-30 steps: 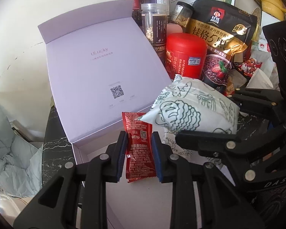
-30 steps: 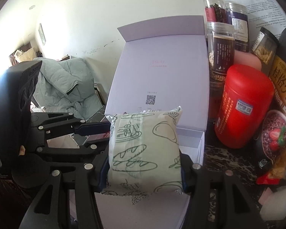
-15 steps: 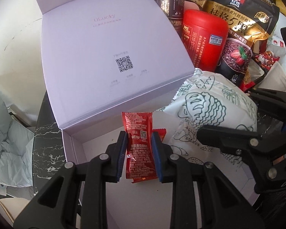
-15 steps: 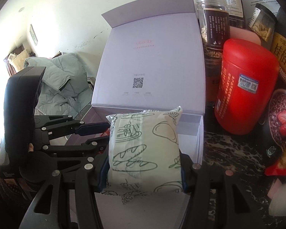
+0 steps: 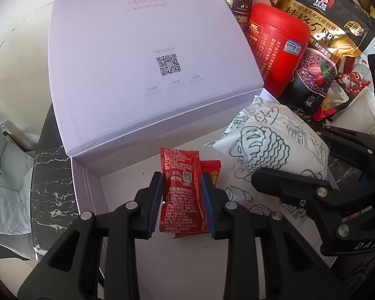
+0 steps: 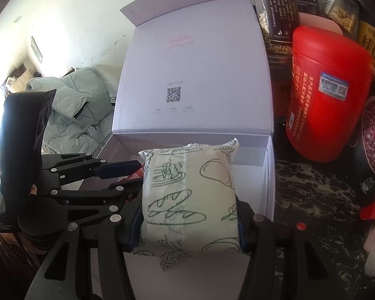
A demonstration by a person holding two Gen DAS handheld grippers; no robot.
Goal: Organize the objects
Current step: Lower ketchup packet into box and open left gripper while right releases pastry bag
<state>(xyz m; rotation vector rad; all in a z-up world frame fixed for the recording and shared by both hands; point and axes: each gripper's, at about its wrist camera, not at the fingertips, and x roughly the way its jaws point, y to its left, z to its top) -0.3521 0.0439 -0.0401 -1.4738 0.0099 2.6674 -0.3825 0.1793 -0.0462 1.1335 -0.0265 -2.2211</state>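
Over the open white box (image 5: 87, 190), toward its left wall, the left gripper (image 5: 182, 195) has its jaws clamped on a red ketchup sachet (image 5: 180, 192), with a second red sachet (image 5: 211, 172) tucked just behind it. They have just begun to ease apart, and the pads look barely in contact, so the front sachet could slide out crooked or land standing against the wall instead of flat on the floor of the box.

Toward the right wall, the right gripper (image 6: 190, 217) is clamped across a pale bread packet (image 6: 190, 197) printed with green drawings, and its jaws too have just been easing. The packet is puffy and overhangs the near edge of the box; released here, it may tip outward, or settle onto the sachets and bury them. The two grippers sit close together, so a clash is likely if both draw back at once.

Count: one box with its lid (image 5: 147, 57) propped up, two sachets, one bread packet, one red canister (image 6: 327, 95) beside the box's right wall.
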